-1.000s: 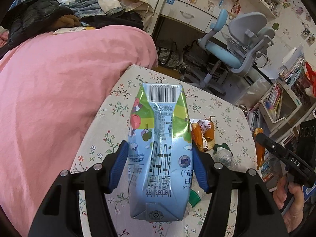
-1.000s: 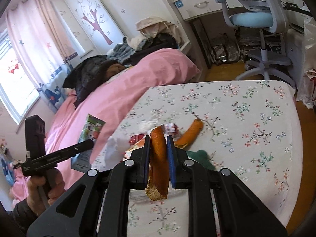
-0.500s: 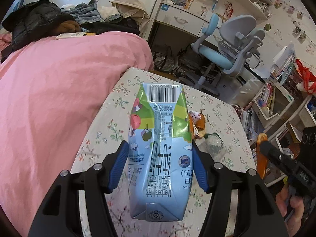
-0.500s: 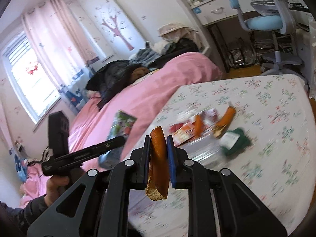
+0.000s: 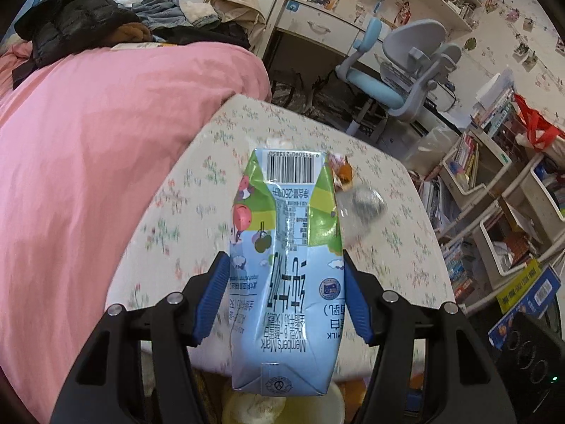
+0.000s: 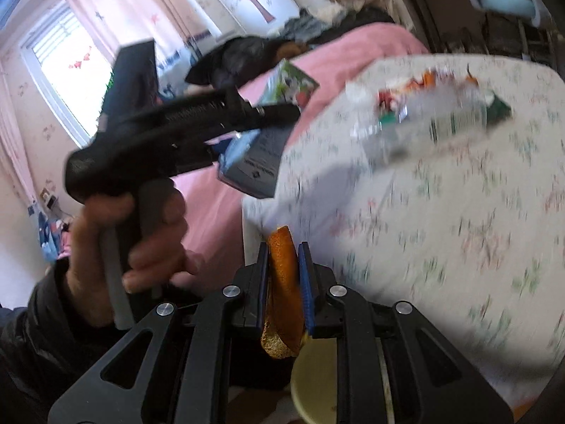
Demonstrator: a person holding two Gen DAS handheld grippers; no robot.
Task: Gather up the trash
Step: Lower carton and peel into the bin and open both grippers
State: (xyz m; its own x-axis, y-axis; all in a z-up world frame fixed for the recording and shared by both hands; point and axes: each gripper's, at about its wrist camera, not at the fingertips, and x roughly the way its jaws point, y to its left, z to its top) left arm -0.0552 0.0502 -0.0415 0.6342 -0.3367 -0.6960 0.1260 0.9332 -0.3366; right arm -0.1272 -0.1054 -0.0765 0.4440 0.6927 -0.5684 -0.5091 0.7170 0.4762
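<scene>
Only the right wrist view shows the left hand [image 6: 141, 233] on its handle; the right gripper [image 6: 283, 265] pinches an orange wrapper [image 6: 282, 293]; the left gripper [image 5: 286, 289] clamps a milk carton [image 5: 287, 268] marked "Member's Mark", "MILK", held off the floral table [image 5: 197, 205]; a blurred plastic bottle [image 6: 423, 123] lies there beside a pink bed [image 5: 88, 141].

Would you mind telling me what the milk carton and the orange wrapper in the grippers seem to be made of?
The milk carton in the left hand-held gripper looks like glossy coated paperboard: folded seams, creases, printed barcode, light glare. The orange wrapper pinched in the right hand-held gripper seems thin crinkled plastic or foil film, shiny with a gold-looking lower end; blur leaves that open.
</scene>
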